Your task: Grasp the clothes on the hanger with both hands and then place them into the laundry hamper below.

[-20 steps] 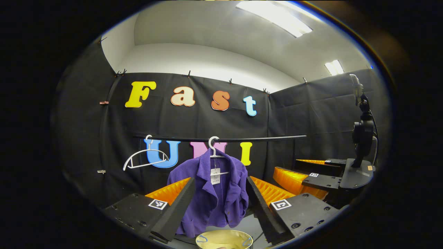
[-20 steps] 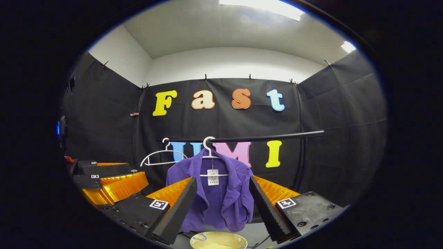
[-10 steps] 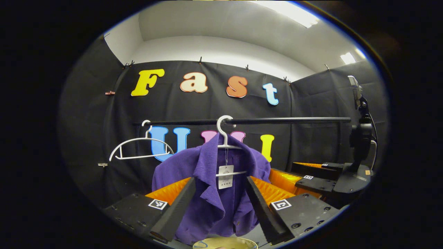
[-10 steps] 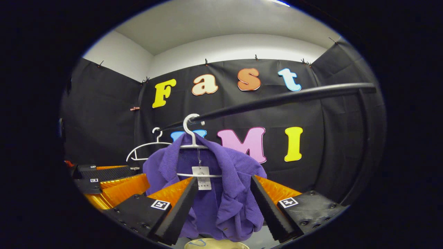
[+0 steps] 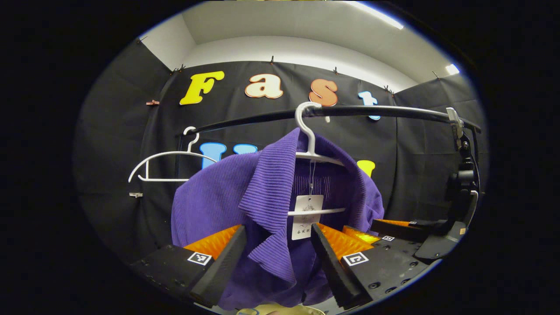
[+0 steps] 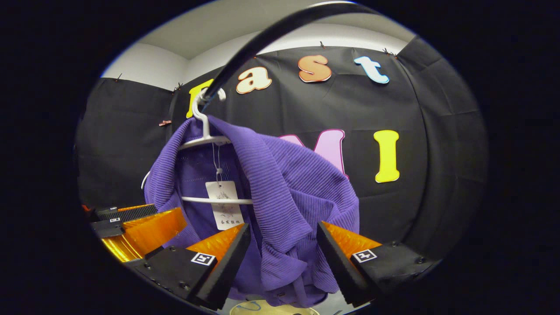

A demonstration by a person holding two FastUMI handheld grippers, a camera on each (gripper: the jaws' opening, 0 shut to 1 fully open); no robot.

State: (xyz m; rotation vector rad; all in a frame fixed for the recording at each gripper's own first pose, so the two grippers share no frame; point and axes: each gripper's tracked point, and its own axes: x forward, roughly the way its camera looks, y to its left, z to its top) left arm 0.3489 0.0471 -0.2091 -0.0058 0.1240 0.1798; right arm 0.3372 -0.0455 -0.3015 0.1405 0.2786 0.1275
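Note:
A purple ribbed jacket (image 5: 227,201) (image 6: 280,183) hangs on a white hanger (image 5: 310,146) (image 6: 205,135) from a black rail (image 5: 376,111) (image 6: 262,39). A white tag (image 5: 306,216) (image 6: 224,210) dangles inside the collar. My left gripper (image 5: 278,234) is open, and the jacket's left collar flap lies in the gap between its fingers. My right gripper (image 6: 282,232) is open with the jacket's right front panel in its gap. The cream hamper rim (image 5: 280,310) (image 6: 271,309) peeks out below. In the left gripper view the right gripper (image 5: 393,229) sits at right; in the right gripper view the left gripper (image 6: 135,221) sits at left.
An empty white hanger (image 5: 168,159) hangs on the rail to the left of the jacket. A black camera stand (image 5: 459,183) rises at the right of the left gripper view. Black cloth walls close the booth behind and on both sides.
Both grippers have moved forward and up toward the jacket, which now looms much larger. The rail has risen in both views, and the hamper has nearly slipped under the lower edge.

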